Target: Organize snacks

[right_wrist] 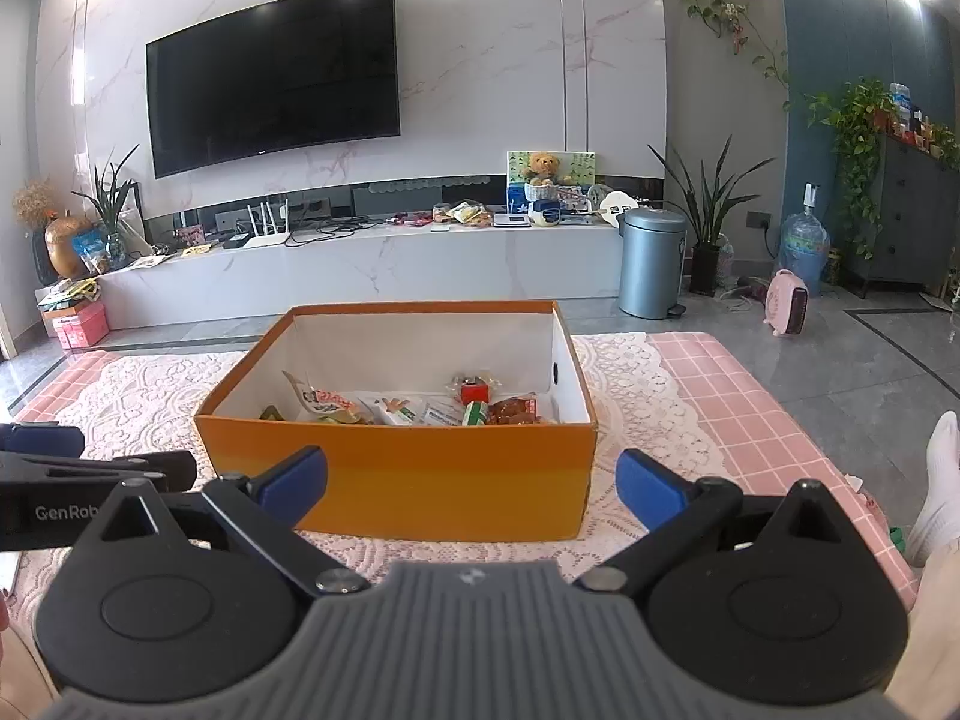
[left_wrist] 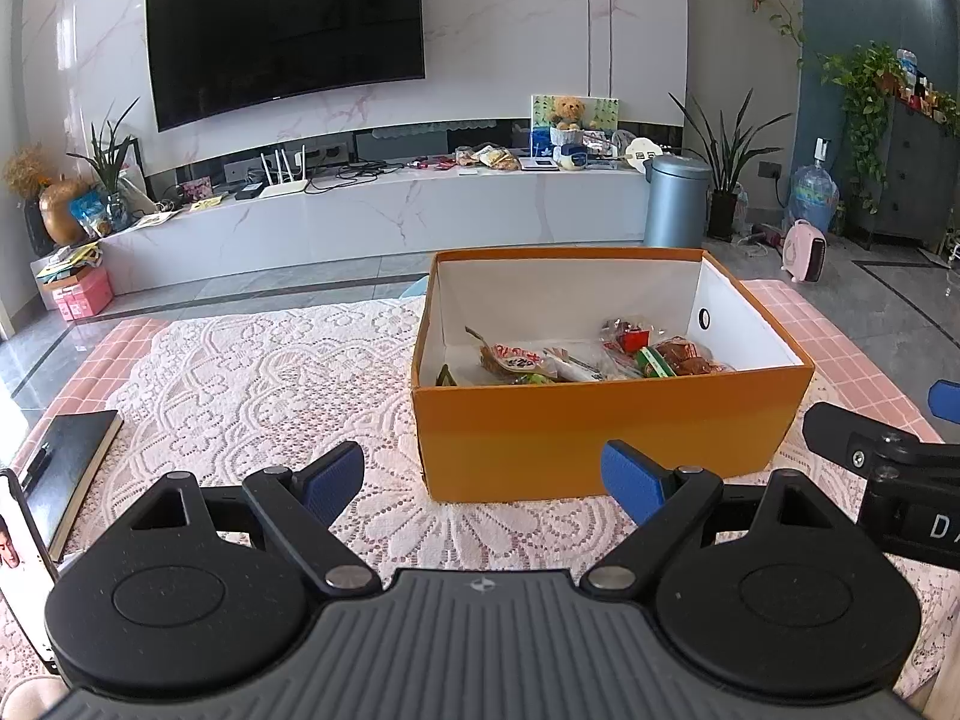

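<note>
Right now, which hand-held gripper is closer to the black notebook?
Left. The left hand-held gripper hovers just right of the black notebook; the right hand-held gripper is farther right, facing the orange box.

The left gripper [left_wrist: 483, 483] was built of a ribbed grey housing flanked by two round black discs, from which black linkage arms with silver pivot pins ran to blue-padded fingers [left_wrist: 333, 480]. The right gripper [right_wrist: 471, 489] was made alike, a small emblem being stamped at twelve o'clock on its housing. White lettering "GenRob" was read on a black bar at nine o'clock. A white sock [right_wrist: 936, 480] was worn.
</note>
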`<state>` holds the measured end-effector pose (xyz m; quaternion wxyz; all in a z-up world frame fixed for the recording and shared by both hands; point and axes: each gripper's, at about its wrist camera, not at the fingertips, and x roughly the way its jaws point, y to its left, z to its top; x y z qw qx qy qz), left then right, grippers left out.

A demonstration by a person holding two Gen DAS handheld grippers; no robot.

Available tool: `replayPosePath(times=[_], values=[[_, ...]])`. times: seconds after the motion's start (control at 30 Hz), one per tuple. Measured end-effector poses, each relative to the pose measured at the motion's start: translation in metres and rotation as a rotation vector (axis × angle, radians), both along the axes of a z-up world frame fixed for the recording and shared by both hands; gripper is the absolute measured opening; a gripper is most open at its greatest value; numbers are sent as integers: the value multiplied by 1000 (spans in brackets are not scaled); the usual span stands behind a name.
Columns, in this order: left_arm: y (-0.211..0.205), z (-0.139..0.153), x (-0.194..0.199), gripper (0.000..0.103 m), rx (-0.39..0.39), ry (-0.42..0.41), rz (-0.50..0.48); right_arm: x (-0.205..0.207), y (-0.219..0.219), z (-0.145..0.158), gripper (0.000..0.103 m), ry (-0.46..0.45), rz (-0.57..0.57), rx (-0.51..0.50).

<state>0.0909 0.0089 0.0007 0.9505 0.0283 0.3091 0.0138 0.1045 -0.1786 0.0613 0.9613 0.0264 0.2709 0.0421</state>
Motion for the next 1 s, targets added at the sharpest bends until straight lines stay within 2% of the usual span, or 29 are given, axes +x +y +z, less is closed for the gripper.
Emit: replayPosePath(times=[1.0], values=[[1,1,0,103,2,-7,-8,1,7,-3,99,16,34,-7]])
